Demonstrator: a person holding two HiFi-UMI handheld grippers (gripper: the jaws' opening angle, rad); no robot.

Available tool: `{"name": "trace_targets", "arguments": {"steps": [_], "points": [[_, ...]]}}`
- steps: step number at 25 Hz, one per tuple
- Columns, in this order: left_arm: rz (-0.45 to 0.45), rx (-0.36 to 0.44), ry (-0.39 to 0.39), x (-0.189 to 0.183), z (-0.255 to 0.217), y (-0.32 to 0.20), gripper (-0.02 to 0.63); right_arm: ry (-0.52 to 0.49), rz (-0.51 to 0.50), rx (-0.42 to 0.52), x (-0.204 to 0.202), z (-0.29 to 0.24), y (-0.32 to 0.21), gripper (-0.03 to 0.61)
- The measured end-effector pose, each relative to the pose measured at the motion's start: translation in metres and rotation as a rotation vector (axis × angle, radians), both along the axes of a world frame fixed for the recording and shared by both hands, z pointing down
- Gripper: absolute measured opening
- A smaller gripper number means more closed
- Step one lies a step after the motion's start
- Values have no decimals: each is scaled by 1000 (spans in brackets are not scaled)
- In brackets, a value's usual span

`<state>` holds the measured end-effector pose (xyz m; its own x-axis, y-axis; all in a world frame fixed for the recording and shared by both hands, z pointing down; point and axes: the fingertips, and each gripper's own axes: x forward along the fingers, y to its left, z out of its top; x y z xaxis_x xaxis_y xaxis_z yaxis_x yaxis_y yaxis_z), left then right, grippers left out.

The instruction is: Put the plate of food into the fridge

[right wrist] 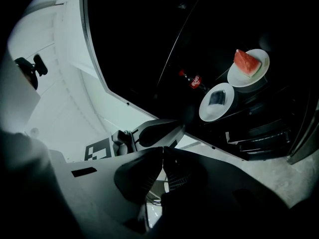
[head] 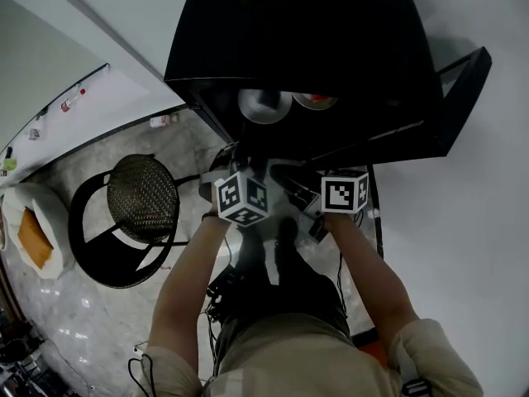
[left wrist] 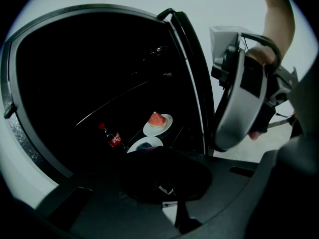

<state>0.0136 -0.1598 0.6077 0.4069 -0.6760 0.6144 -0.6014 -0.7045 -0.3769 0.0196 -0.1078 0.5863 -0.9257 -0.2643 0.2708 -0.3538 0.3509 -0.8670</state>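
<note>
The black fridge (head: 331,40) stands open in front of me, its door (head: 450,98) swung to the right. On a shelf inside sit a white plate with a watermelon slice (left wrist: 168,119) (right wrist: 261,59) and a white plate with dark food (left wrist: 134,146) (right wrist: 207,111). Beside them lies a cola bottle (left wrist: 113,139) (right wrist: 193,80). My left gripper (left wrist: 162,154) is shut with nothing in it, a little short of the shelf. Just outside the opening, my right gripper (right wrist: 162,151) is likewise shut and empty. Each gripper shows in the other's view, the right one (left wrist: 239,103) grey and the left one (right wrist: 159,132) too.
A round woven-seat chair (head: 142,197) stands on the marble floor to my left. Further left is a white cushion with an orange pad (head: 33,238). Cables (head: 223,288) hang by my legs. A white wall runs along the right side of the fridge.
</note>
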Motion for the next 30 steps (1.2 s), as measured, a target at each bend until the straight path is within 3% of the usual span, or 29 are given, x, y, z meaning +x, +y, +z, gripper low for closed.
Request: {"name": "trace_targets", "arguments": {"steps": [8,18,30], "points": [[1,-37,-19,-2,-6,12,9,-27,16,-7,9,-12,0,23],[-9,-24,-19,7,-20,17,8,-42,-9,19,17,-28,4,23],[-102,-44,20,5,-42,30,8,-57,-41,58,23,-56,14,23]]}}
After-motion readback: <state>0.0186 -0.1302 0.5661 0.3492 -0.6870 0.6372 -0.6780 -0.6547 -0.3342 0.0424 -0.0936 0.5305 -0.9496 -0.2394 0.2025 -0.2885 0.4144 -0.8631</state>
